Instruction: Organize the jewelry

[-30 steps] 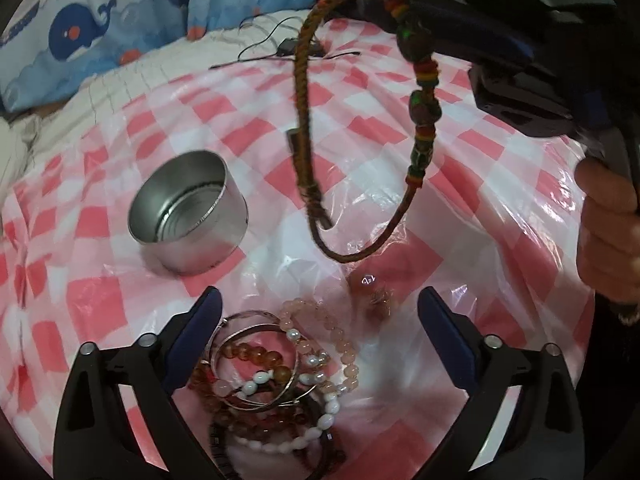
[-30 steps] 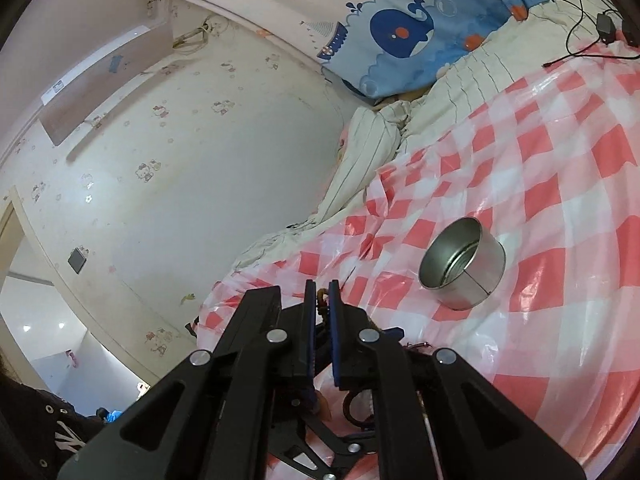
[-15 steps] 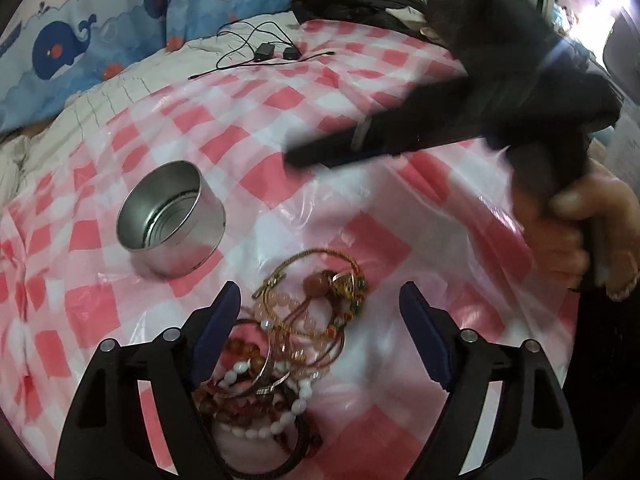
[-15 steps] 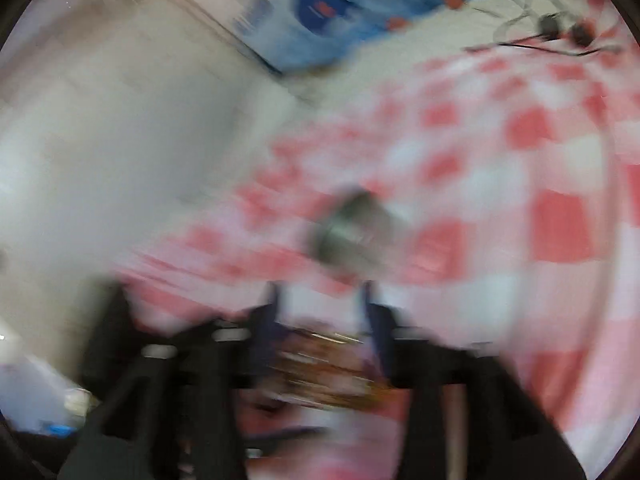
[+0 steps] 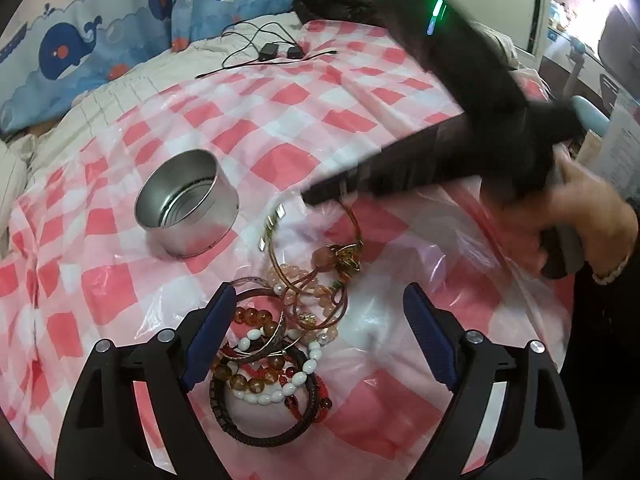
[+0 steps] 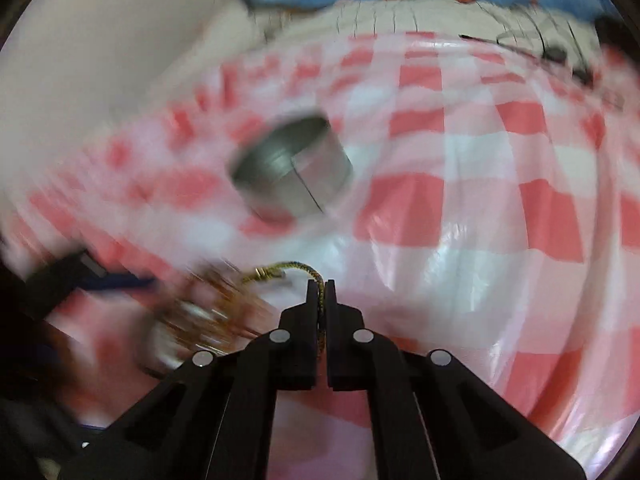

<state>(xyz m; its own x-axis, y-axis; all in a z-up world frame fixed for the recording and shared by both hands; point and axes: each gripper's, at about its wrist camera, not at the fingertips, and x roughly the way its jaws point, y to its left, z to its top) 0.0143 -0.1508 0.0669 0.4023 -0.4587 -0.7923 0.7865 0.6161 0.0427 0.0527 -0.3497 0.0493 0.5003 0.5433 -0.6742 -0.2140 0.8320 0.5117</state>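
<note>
While my right gripper (image 6: 319,286) pinches the gold bangle (image 5: 352,220) above the bracelet pile (image 5: 280,344), the metal tin (image 5: 186,204) sits ahead-left; my left gripper (image 5: 316,340) hovers wide, nearer the pile.

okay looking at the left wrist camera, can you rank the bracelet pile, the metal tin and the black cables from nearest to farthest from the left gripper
1. Bracelet pile: between the open fingers of the left gripper, toward its left finger.
2. Metal tin: farther out, ahead and to the left, upright on the checkered cloth.
3. Black cables: farthest, at the cloth's far edge.
</note>
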